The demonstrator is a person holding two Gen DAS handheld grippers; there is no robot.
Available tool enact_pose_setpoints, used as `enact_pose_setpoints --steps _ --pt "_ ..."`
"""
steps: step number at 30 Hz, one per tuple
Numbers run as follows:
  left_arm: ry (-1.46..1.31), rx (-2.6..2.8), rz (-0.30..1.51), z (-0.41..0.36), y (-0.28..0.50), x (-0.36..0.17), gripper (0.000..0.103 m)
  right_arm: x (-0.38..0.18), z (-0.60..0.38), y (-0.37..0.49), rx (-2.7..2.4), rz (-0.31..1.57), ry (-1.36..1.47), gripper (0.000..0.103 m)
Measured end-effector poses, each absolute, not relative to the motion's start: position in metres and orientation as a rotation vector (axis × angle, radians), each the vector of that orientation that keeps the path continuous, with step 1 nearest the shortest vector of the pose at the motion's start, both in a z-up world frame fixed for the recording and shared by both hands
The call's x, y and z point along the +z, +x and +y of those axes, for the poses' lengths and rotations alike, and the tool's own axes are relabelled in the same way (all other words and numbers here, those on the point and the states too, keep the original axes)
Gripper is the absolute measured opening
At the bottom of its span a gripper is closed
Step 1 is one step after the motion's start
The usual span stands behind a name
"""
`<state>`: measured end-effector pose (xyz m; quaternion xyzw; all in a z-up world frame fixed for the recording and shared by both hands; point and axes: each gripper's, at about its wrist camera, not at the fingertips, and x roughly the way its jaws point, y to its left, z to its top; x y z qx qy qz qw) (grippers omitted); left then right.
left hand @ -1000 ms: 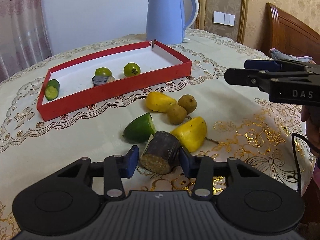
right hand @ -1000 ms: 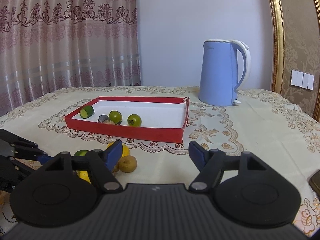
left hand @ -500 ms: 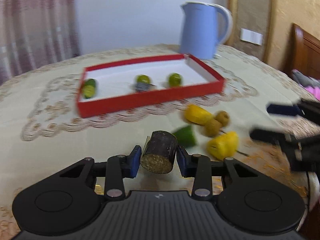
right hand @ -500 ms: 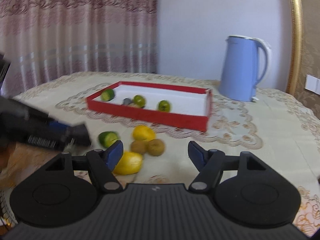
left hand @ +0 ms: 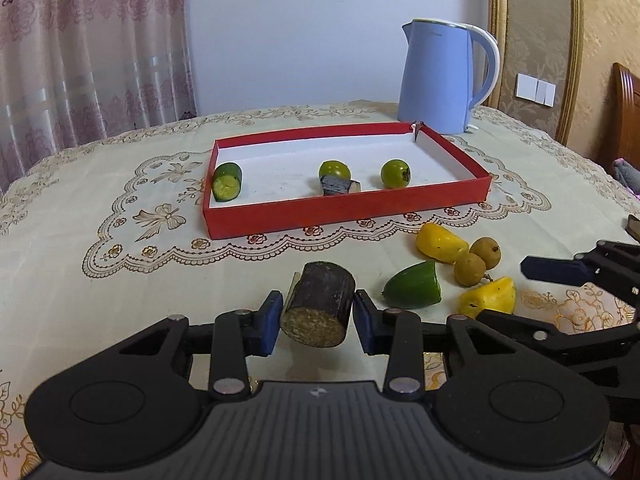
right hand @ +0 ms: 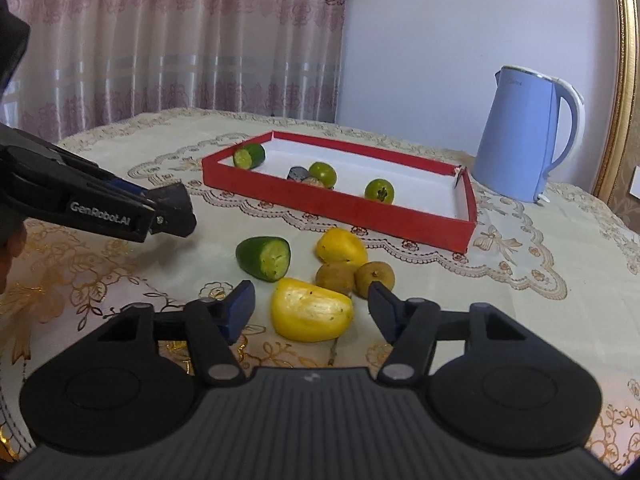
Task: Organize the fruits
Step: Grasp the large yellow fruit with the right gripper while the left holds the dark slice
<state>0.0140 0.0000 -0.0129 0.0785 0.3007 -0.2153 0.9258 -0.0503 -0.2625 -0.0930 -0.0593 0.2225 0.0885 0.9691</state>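
My left gripper (left hand: 318,314) is shut on a dark stub of sugarcane (left hand: 318,304) and holds it above the tablecloth, short of the red tray (left hand: 344,216). In the tray lie a cucumber piece (left hand: 227,182), two round green fruits (left hand: 334,169) and a dark cane piece (left hand: 336,185). My right gripper (right hand: 311,304) straddles a yellow fruit piece (right hand: 312,314) on the cloth. Its jaws are closing, with a gap still showing on each side of the fruit. Just beyond lie a cut cucumber end (right hand: 264,258), two brown longans (right hand: 335,278) and another yellow piece (right hand: 341,246).
A light blue kettle (left hand: 440,80) stands behind the tray's far right corner. The table wears a cream lace cloth (left hand: 120,200), bare on the tray's left. A wooden headboard (left hand: 628,120) and a curtain (right hand: 160,40) lie beyond the table.
My left gripper has lifted the sugarcane stub off the cloth and carried it left. My right gripper has come down over the yellow fruit piece and its jaws have narrowed.
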Motion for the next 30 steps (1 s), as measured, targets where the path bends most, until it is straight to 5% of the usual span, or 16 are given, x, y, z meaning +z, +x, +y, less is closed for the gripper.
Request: enact_pose_setpoints --steps 10,30 --pt "0.156 -0.444 0.618 -0.001 0.015 -0.014 0.037 -0.100 -0.263 -0.037 0.165 0.514 -0.093 0.046" --pt "0.135 -0.408 0.633 0.002 0.021 -0.012 0.037 -0.071 -0.295 -0.053 0.173 0.422 -0.037 0.046"
